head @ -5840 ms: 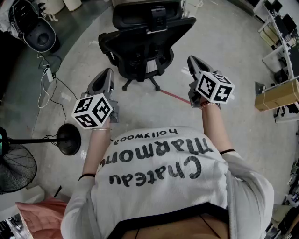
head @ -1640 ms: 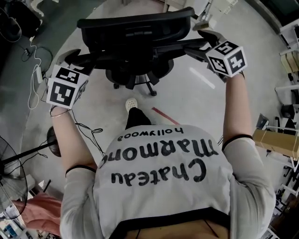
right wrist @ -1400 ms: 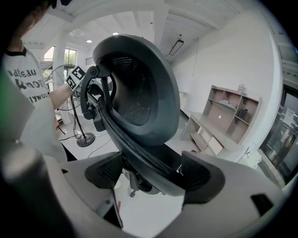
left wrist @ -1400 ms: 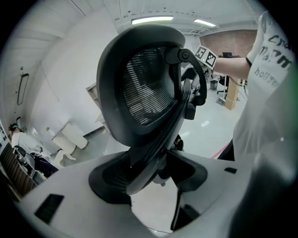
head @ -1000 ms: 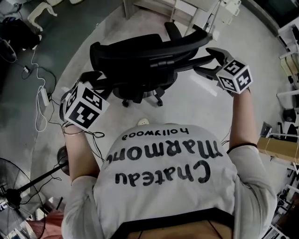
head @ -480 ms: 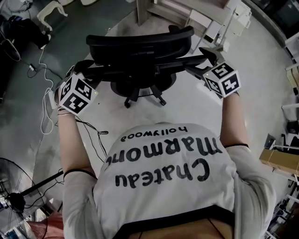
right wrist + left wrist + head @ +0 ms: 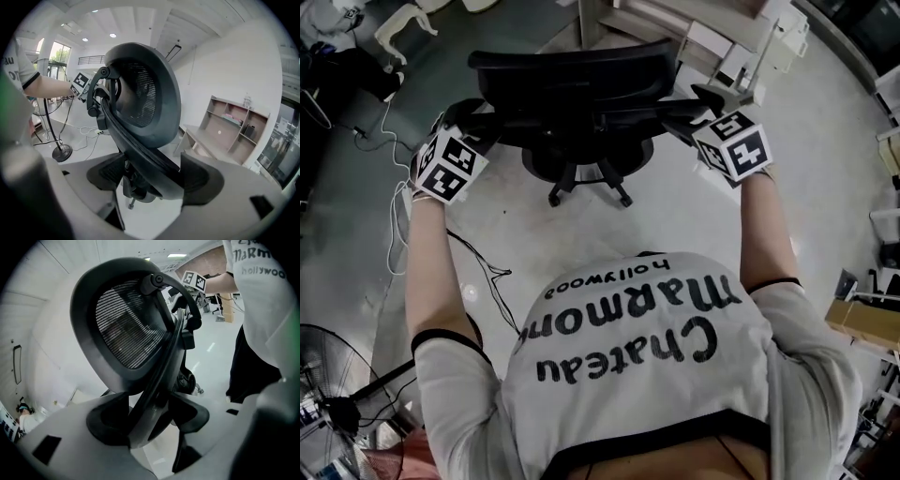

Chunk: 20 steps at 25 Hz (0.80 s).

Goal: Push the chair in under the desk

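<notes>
Both arms are stretched toward the top of the frame. At upper left, the left gripper (image 7: 467, 129) is set astride the back frame of the black mesh-backed office chair (image 7: 572, 70), jaws just opened wider, unclamped. "Chateau Marmont hollywood" is printed on the white T-shirt (image 7: 628, 347). The chair's backrest is laid left-to-right at upper centre, its seat turned toward the pale wooden desk (image 7: 211, 140). At upper right, the right gripper (image 7: 705, 105) is likewise set astride the frame, jaws just narrowed yet apart.

White tee (image 7: 609, 403), black lettering (image 7: 623, 323), black-trimmed sleeves (image 7: 455, 361).
</notes>
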{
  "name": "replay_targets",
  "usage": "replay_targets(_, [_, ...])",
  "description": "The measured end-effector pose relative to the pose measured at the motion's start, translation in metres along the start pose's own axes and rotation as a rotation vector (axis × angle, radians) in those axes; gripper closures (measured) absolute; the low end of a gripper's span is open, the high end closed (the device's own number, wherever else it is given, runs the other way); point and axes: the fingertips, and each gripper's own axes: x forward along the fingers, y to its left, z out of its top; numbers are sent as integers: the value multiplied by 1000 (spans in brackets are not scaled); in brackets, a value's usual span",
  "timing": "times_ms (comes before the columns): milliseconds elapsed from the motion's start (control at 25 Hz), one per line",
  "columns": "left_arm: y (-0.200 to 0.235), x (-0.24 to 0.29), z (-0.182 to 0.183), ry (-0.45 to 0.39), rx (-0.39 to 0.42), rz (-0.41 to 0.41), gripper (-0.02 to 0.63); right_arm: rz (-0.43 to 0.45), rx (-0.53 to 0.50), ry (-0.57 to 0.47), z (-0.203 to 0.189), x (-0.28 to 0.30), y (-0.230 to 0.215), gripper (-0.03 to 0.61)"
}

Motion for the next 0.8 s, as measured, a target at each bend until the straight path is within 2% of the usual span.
replay_targets(200, [7, 10, -4, 39, -12, -57, 351, -7, -3, -28, 3, 6, -1, 206])
replay_targets(480, [10, 23, -10, 26, -3, -75, 347, -15, -3, -37, -1, 16, -2, 206])
replay_targets(800, [8, 28, -9, 61, -23, -97, 342, -7, -6, -42, -5, 14, -2, 211])
